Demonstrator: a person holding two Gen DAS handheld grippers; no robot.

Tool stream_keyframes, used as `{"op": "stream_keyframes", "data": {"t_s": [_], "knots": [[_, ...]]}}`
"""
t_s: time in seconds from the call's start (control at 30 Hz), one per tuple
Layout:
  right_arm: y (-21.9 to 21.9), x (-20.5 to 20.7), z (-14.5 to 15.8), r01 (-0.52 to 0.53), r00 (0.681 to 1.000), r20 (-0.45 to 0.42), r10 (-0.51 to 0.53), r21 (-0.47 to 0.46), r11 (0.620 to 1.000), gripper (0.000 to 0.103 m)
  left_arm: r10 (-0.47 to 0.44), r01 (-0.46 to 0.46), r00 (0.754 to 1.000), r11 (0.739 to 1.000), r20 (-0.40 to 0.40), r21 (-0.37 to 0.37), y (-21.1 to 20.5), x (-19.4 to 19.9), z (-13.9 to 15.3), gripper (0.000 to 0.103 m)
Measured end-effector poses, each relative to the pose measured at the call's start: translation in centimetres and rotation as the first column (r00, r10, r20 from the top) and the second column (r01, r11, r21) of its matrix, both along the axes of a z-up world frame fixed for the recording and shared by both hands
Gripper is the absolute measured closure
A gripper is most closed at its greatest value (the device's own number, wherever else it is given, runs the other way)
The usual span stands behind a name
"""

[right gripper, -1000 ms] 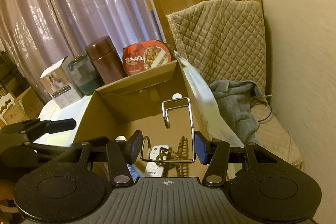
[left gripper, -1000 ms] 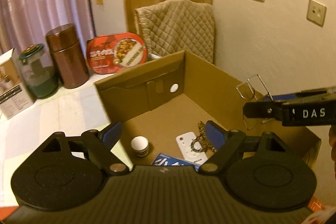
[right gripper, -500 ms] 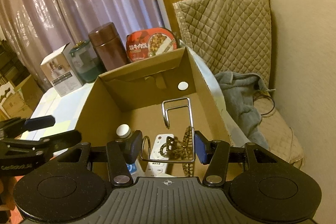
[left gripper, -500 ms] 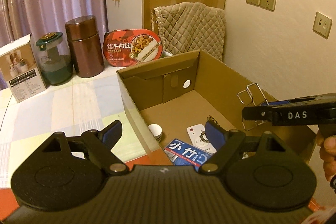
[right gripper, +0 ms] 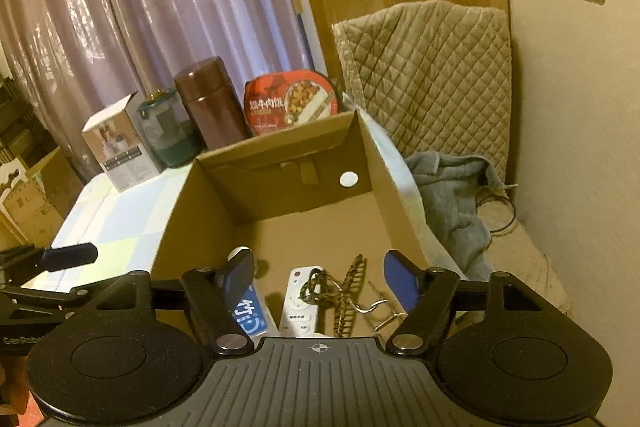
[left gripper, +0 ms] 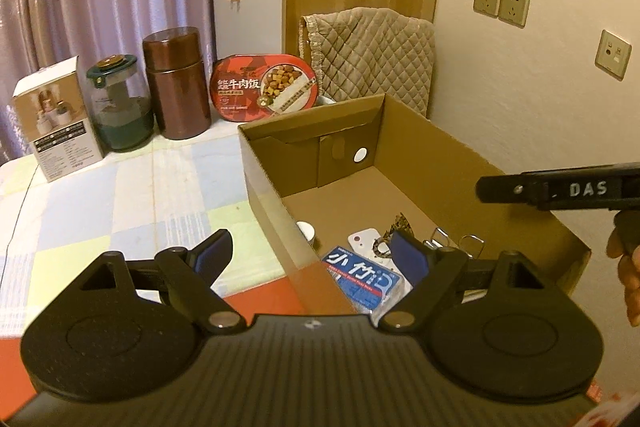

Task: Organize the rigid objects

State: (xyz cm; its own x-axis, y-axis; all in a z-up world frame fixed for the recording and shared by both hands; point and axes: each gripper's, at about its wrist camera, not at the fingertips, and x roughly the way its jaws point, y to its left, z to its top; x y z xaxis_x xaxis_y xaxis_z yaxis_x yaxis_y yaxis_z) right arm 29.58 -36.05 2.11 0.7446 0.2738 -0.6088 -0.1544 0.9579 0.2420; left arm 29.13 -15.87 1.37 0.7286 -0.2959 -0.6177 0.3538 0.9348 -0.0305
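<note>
Two words can be read: "DAS" on the right gripper (right gripper: 320, 279) and "GenRob" on the left gripper (left gripper: 310, 255). A blue packet (left gripper: 366, 283) bears Chinese characters. The wire rack (right gripper: 386, 311), clamped half a second ago, is now released and lies in the cardboard box (right gripper: 280, 147) near its right wall, beside the remote (right gripper: 299, 303). The right jaws are opening, nothing pressed; the left jaws stand apart, empty.

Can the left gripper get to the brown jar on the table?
Probably yes. The left gripper is open and empty, and the bare tablecloth lies between it and the brown jar. The cardboard box sits off to the side.
</note>
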Motion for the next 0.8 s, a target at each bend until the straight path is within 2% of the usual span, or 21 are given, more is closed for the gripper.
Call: {"op": "stream_keyframes", "data": {"t_s": [0.4, 0.63, 0.73, 0.8], "knots": [[-0.3, -6.8, 4.2, 0.01, 1.0, 0.018, -0.01, -0.021, 1.0, 0.033, 0.082, -0.081, 0.996, 0.995, 0.02, -0.062, 3.2, -6.7, 3.6, 0.002], [0.0, -11.6, 5.7, -0.005, 1.0, 0.021, 0.006, -0.042, 0.999, 0.033, 0.126, -0.124, 0.992, 0.988, 0.022, -0.091, 4.1, -11.7, 5.0, 0.002], [0.2, -14.0, 6.4, -0.019, 0.999, 0.031, 0.021, -0.059, 0.998, 0.033, 0.138, -0.138, 0.99, 0.985, -0.002, -0.1, 4.1, -13.9, 5.0, 0.002], [0.5, -15.5, 6.7, -0.031, 0.999, 0.038, 0.034, -0.071, 0.997, 0.032, 0.163, -0.165, 0.986, 0.978, -0.025, -0.132, 4.3, -15.5, 5.1, 0.002]]}}
